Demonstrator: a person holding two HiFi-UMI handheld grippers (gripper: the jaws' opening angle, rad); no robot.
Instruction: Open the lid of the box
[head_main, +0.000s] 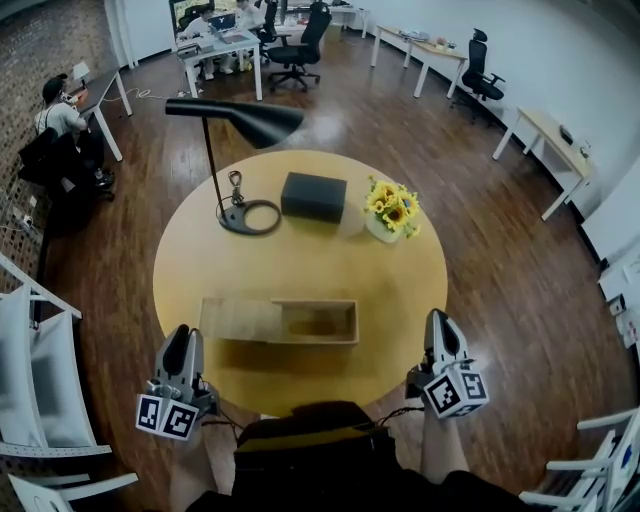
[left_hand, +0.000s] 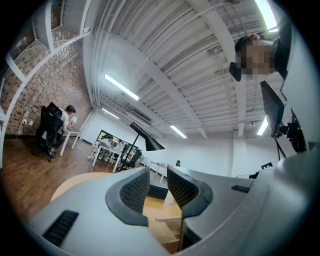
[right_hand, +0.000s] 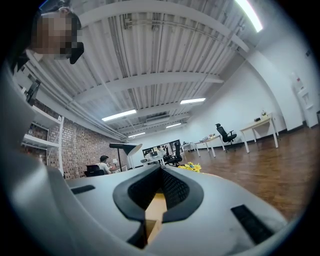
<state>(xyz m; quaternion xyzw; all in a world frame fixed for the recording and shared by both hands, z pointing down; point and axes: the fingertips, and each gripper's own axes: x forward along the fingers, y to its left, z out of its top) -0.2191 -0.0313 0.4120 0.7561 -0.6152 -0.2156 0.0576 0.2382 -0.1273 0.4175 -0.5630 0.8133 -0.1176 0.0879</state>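
Observation:
A long wooden box (head_main: 318, 322) lies on the round wooden table (head_main: 400, 290) near its front edge. Its flat sliding lid (head_main: 238, 320) sits shifted to the left, so the right half of the box shows an open hollow. My left gripper (head_main: 180, 340) hovers at the table's near left edge, short of the box, its jaws a narrow gap apart with nothing between them (left_hand: 157, 182). My right gripper (head_main: 438, 325) is at the near right edge, its tips touching and empty (right_hand: 161, 172). Part of the box (left_hand: 167, 227) shows below the left jaws.
Behind the box stand a black desk lamp (head_main: 235, 120), a black case (head_main: 313, 196) and a pot of sunflowers (head_main: 392, 210). White chairs (head_main: 40, 390) stand to the left on the wood floor. Desks, office chairs and seated people fill the back of the room.

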